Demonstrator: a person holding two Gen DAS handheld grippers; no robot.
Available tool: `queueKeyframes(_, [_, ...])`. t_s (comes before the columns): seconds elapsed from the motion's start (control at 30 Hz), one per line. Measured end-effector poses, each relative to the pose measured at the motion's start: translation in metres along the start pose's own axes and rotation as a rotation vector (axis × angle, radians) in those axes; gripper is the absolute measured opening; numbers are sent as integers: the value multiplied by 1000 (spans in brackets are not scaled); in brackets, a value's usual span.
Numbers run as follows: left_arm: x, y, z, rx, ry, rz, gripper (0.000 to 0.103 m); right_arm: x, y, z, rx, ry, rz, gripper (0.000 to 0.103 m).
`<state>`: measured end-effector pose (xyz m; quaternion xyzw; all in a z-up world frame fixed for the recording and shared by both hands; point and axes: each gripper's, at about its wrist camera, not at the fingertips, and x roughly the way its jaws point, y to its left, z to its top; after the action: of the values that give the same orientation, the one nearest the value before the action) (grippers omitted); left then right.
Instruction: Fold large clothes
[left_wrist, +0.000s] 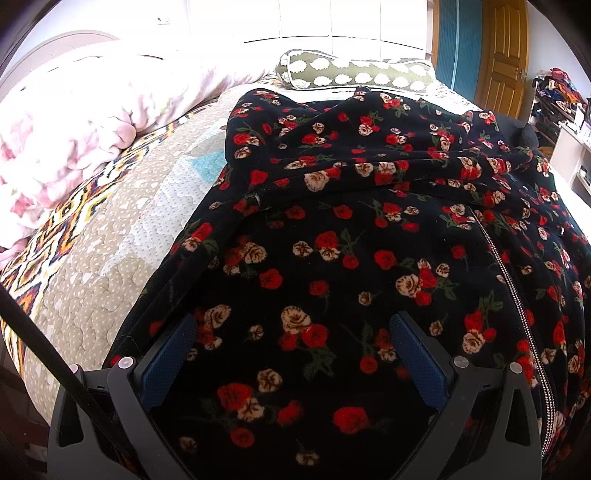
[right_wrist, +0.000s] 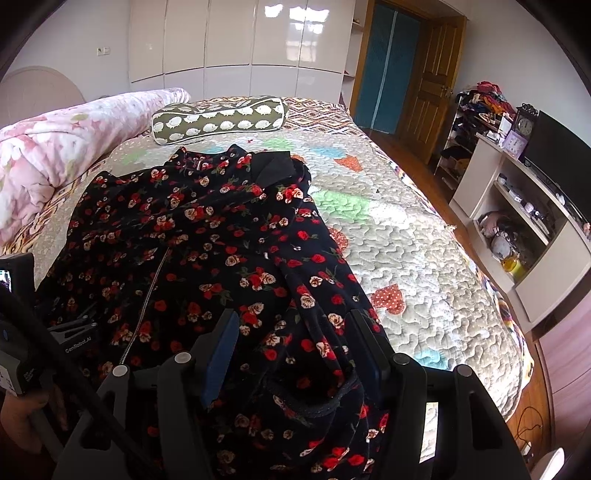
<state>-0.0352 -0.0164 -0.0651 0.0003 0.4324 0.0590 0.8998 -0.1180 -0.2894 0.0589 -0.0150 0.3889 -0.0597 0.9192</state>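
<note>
Broadly, scene: a quilted bed (right_wrist: 406, 236) filled both views, with a pink comforter (right_wrist: 55, 147) rolled along its left side and a green hedgehog pillow (right_wrist: 221, 118) at the head.
Garment: a black floral dress (left_wrist: 332, 258) lay spread on the quilt, reaching from the near edge toward the pillow, nearer the comforter side than the bare right part of the bed.
Long axis: it ran away from both cameras, hem end near, collar end far; the zipper (left_wrist: 513, 280) followed that line.
Upper part: fabric near the collar sat bunched and folded across the body, with a plain black piece (right_wrist: 275, 166) turned out beside the neckline.
Right gripper (right_wrist: 295, 354): jaws stood wide, and a loose sleeve or side panel lay between the blue pads, not pinched as far as I could tell.
Left gripper (left_wrist: 295, 350): jaws also wide, hovering over the flat lower body of the dress, left of the zipper, holding nothing.
Key relation: the dress stretched straight ahead of both tools, and the loose right-hand strip lay nearest the right one.
Judgement: the right side looked best placed to close on that strip and carry it inward toward the zipper.
Risk: the soft cloth could slip or drag the layer beneath.
</note>
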Motion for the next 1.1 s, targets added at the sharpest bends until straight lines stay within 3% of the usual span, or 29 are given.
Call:
queueKeyframes(0.3, [0,0,0,0,-1,0,103,-6,-1,1,3,-46,-9,66])
queueKeyframes(1.1, [0,0,0,0,-5,0,103,0,-3,-2,7,-39,-11,66])
